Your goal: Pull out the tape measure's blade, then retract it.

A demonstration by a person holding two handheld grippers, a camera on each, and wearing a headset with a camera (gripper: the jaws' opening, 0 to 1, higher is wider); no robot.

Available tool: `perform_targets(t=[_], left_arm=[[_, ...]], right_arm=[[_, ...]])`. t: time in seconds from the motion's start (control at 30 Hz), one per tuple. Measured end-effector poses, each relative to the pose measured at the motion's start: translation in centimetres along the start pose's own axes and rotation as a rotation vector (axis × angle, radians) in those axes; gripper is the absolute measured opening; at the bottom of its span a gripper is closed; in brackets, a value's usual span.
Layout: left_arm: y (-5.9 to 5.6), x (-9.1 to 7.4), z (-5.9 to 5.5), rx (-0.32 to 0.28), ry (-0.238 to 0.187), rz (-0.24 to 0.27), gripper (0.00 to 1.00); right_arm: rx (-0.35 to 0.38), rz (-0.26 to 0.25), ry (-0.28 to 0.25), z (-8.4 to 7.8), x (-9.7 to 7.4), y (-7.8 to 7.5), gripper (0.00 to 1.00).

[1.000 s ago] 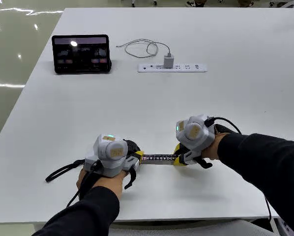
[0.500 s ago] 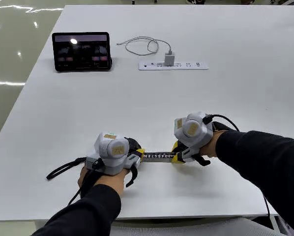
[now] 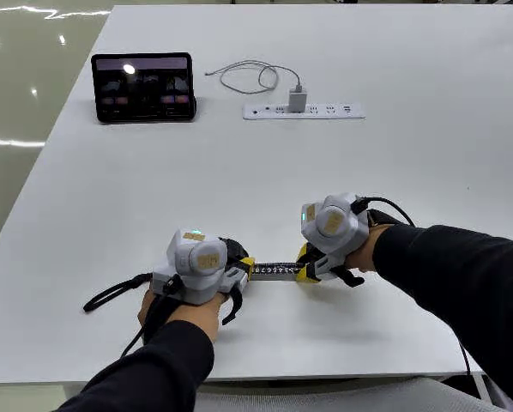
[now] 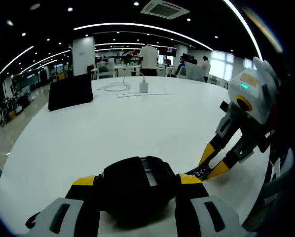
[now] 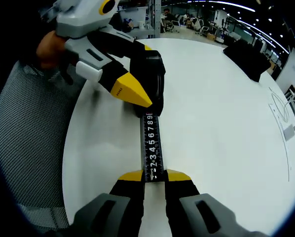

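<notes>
A black tape measure case (image 3: 231,251) lies near the table's front edge, and my left gripper (image 3: 238,266) is shut on it. In the left gripper view the case (image 4: 130,195) sits between my yellow-tipped left gripper (image 4: 137,178) jaws. A short stretch of numbered blade (image 3: 275,272) runs right from the case to my right gripper (image 3: 303,273), which is shut on the blade's end. In the right gripper view the blade (image 5: 151,143) leads from my right gripper (image 5: 154,175) up to the case (image 5: 151,81), flat on the white table (image 5: 221,148).
A dark tablet (image 3: 142,87) stands at the back left. A white power strip (image 3: 304,110) with a charger and a looped white cable (image 3: 248,77) lies behind the middle. A black strap (image 3: 111,294) trails left of my left hand. The front edge is close.
My right gripper has come a little closer to the case, so the stretch of blade between the grippers is shorter. The left gripper still holds the case in place.
</notes>
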State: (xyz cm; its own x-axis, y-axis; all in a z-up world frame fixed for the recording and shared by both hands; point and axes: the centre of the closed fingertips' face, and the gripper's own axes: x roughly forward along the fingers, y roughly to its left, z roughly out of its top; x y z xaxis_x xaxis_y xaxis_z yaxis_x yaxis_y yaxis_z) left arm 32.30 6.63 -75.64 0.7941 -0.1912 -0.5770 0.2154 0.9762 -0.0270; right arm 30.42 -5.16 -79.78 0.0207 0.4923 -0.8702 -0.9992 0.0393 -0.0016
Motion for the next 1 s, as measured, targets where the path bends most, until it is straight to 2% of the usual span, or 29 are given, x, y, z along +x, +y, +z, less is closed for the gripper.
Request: perform_targets(t=[1.0], left_arm=[[0.0,-0.1,0.0,-0.018,-0.002,-0.016,0.57]], right_arm=[[-0.016,0.010,-0.021,1.6,0.8,0.2,0.11]])
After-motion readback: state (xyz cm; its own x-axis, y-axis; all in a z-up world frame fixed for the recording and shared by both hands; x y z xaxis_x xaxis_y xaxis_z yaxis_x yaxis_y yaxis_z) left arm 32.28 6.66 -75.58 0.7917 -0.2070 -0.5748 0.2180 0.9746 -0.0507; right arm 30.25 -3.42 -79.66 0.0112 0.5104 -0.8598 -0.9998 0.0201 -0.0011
